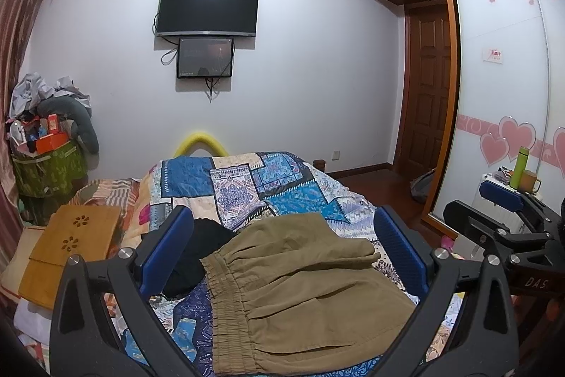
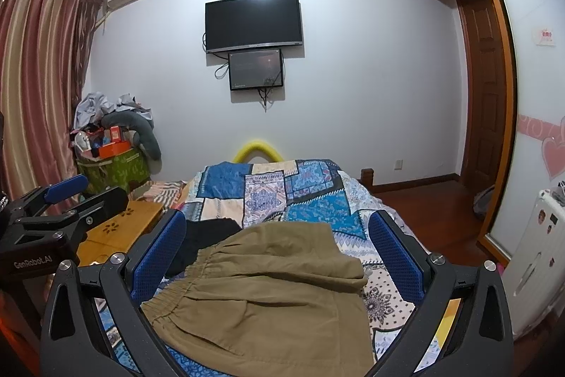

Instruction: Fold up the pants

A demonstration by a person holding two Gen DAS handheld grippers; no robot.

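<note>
The left gripper [image 1: 282, 249] hangs above the bed [image 1: 247, 179] with its jaws spread wide and nothing between the blue pads [image 1: 166, 249]; they touch no cloth. The right gripper [image 2: 279, 253] is likewise released, its jaws wide apart and empty, held over the same bed. Each gripper shows at the edge of the other's view: the right one to the right of the left, both with fingers parted.

The pants [image 1: 300, 292], khaki with a gathered elastic waistband [image 1: 226, 306], lie on the bed's patchwork quilt, below and between the open jaws in both views. From the left wrist the waistband runs down the left part of the garment, nearer the left pad, and the cloth spreads toward the right pad, with the far legs folded or bunched toward the bed's foot. From the right wrist the pants [image 2: 268, 292] fill the space between the pads, waistband at the lower left. The cloth is rumpled, not flat.

A black garment [image 1: 197, 253] lies on the bed just beside the pants, touching or slipping under the waistband side. A wooden board [image 1: 70, 249] rests left of the bed. On the wall beyond the bed's foot hangs a TV [image 1: 208, 7] with a smaller screen [image 1: 205, 58] beneath it.
</note>
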